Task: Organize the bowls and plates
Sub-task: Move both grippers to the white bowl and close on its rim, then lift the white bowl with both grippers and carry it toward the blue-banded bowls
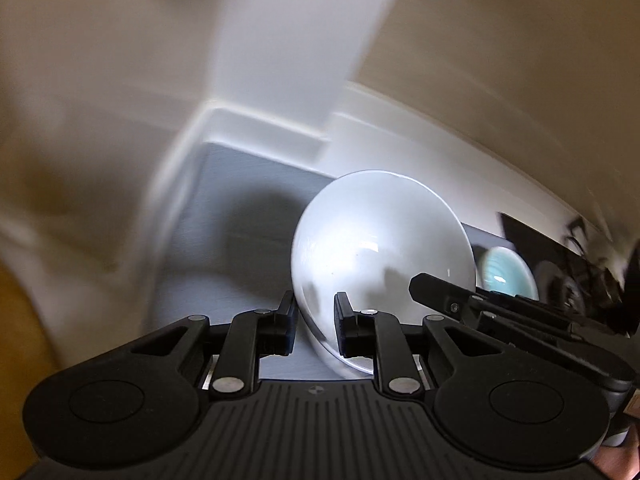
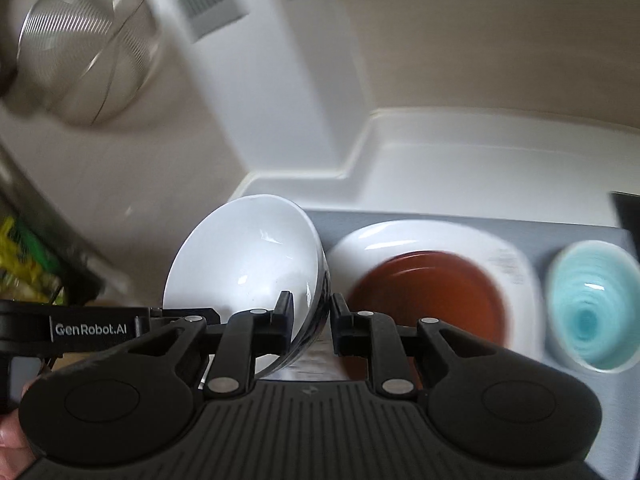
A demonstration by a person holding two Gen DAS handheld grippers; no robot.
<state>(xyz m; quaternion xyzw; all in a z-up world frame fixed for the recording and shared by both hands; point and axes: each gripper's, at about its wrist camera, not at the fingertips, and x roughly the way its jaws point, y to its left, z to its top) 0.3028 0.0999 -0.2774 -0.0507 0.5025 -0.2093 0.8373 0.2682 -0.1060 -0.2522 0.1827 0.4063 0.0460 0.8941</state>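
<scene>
A white bowl hangs tilted above a grey mat, gripped on two sides of its rim. In the left wrist view my left gripper is shut on the rim's near left edge, and a finger of the right gripper reaches in from the right. In the right wrist view the white bowl shows a dark outer wall, with my right gripper shut on its right rim. The body of the left gripper enters from the left. On the mat a brown plate lies on a white square plate, beside a turquoise bowl.
A metal mesh strainer sits at the upper left on the beige floor or counter. White raised edging borders the mat at the back. The turquoise bowl and dark objects lie to the right. A hand shows at the lower left.
</scene>
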